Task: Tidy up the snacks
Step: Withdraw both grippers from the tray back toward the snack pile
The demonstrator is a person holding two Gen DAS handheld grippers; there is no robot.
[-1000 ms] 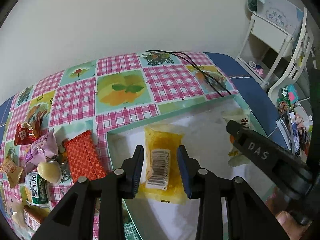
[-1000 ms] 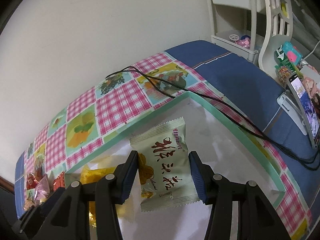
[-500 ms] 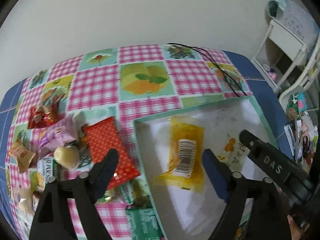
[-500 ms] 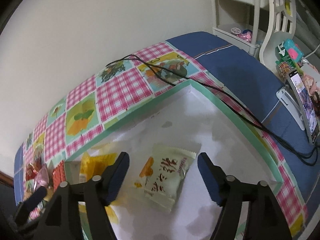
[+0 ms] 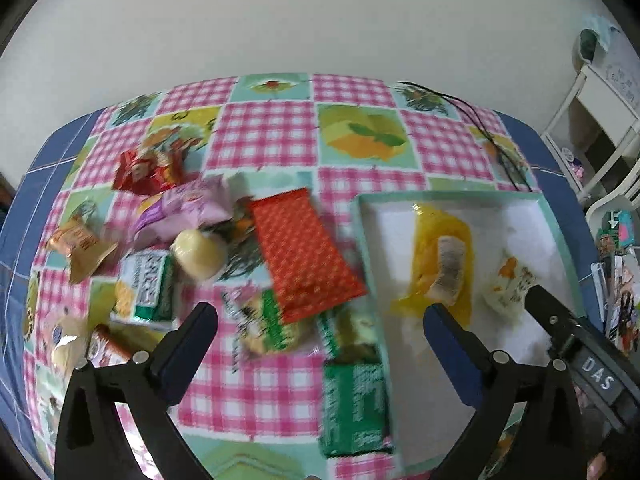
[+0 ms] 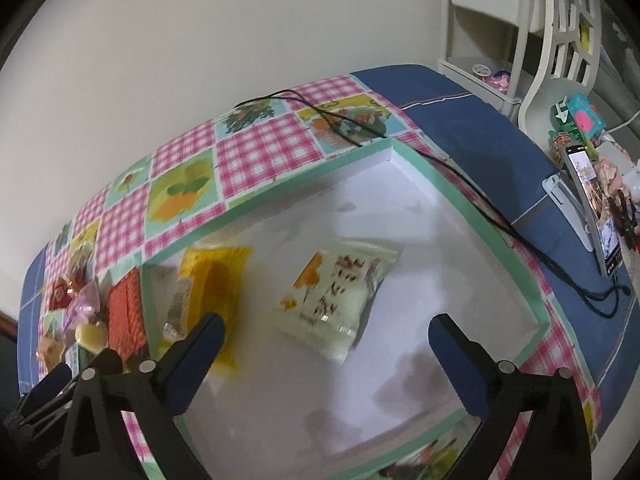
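Note:
A white tray with a mint-green rim (image 5: 448, 197) (image 6: 424, 164) lies on the checked tablecloth. In it lie a yellow packet (image 5: 442, 264) (image 6: 212, 280) and a pale green packet with red characters (image 5: 506, 284) (image 6: 336, 292). My left gripper (image 5: 320, 320) is open and empty, above the loose snacks left of the tray: an orange-red packet (image 5: 304, 252), green packets (image 5: 354, 404), a pink packet (image 5: 180, 208) and a round yellow sweet (image 5: 198, 254). My right gripper (image 6: 326, 336) is open and empty above the tray, just in front of the pale green packet.
A black cable (image 6: 460, 176) runs over the tablecloth along the tray's far right rim. A phone on a stand (image 6: 592, 208) and a white shelf unit (image 6: 500, 40) stand to the right. More small snacks (image 5: 80, 244) lie at the table's left.
Both grippers opened and let go: the yellow packet and the pale green packet now lie in the tray. My left gripper swung left toward the loose snacks; the right pulled back.

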